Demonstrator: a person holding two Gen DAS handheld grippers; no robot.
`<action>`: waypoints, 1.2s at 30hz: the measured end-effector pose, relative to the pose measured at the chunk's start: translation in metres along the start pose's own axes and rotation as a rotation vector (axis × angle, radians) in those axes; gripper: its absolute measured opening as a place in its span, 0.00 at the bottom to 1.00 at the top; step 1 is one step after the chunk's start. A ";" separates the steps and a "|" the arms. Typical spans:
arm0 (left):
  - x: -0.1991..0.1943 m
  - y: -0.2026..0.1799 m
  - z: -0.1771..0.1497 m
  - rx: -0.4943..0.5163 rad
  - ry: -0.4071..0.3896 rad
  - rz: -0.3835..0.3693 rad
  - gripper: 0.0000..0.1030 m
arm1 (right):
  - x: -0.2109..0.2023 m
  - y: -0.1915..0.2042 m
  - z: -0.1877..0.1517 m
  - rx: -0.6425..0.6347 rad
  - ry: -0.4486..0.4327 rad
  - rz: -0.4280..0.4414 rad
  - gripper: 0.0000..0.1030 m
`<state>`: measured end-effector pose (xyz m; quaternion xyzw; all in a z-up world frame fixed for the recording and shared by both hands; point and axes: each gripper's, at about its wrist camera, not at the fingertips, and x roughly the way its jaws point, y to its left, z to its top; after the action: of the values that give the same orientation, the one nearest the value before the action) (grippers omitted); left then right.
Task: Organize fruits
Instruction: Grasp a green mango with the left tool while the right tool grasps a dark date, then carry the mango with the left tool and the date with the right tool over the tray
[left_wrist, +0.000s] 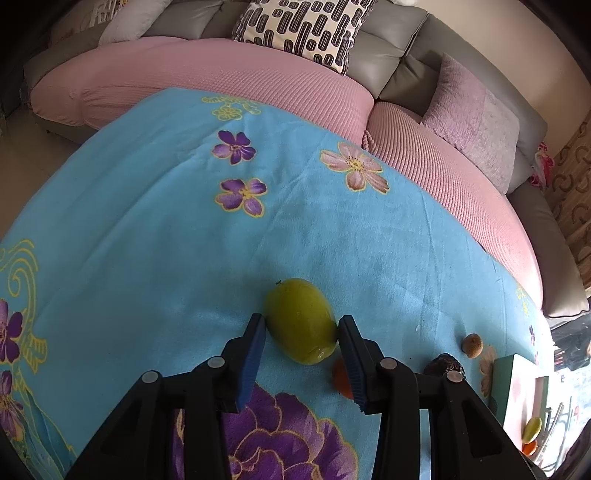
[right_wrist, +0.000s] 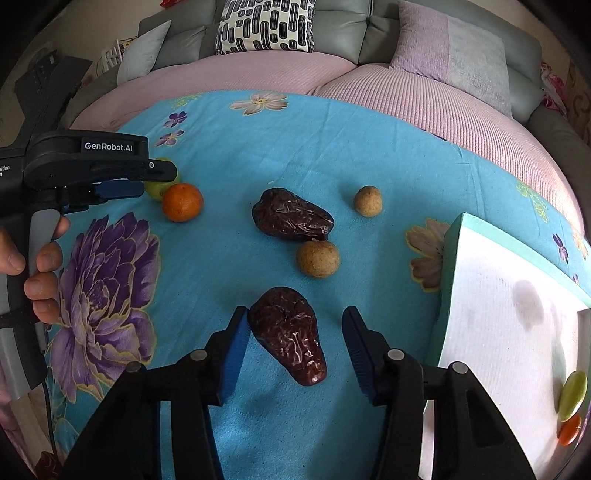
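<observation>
My left gripper (left_wrist: 301, 325) is shut on a green oval fruit (left_wrist: 301, 321) that lies on the blue flowered blanket (left_wrist: 166, 240); both blue pads touch its sides. An orange (left_wrist: 340, 376) peeks out behind the right finger. My right gripper (right_wrist: 295, 317) stands open around a wrinkled dark date (right_wrist: 286, 332). Its left pad touches the date and a gap shows at the right pad. In the right wrist view a hand holds the left gripper (right_wrist: 147, 181) at the far left, beside the orange (right_wrist: 182, 202).
A second date (right_wrist: 291, 216) and two round brown fruits (right_wrist: 367, 200) (right_wrist: 318, 258) lie on the blanket ahead. A white box with a teal rim (right_wrist: 452, 258) sits at the right, holding a green and an orange fruit (right_wrist: 572, 395). A pink-covered sofa (left_wrist: 221, 85) runs behind.
</observation>
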<state>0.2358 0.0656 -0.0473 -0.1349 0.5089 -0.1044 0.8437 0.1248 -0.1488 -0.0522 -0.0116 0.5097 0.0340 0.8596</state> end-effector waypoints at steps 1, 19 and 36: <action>-0.002 0.000 0.001 -0.001 -0.002 0.001 0.42 | -0.001 0.001 0.000 -0.007 0.001 0.006 0.39; -0.047 -0.035 -0.005 0.081 -0.052 -0.032 0.31 | -0.053 -0.012 0.003 0.031 -0.123 0.030 0.37; -0.012 -0.006 -0.008 0.003 -0.003 0.056 0.37 | -0.059 -0.028 0.001 0.063 -0.120 0.017 0.37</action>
<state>0.2234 0.0630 -0.0393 -0.1194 0.5111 -0.0813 0.8473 0.0993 -0.1798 -0.0008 0.0221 0.4581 0.0257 0.8883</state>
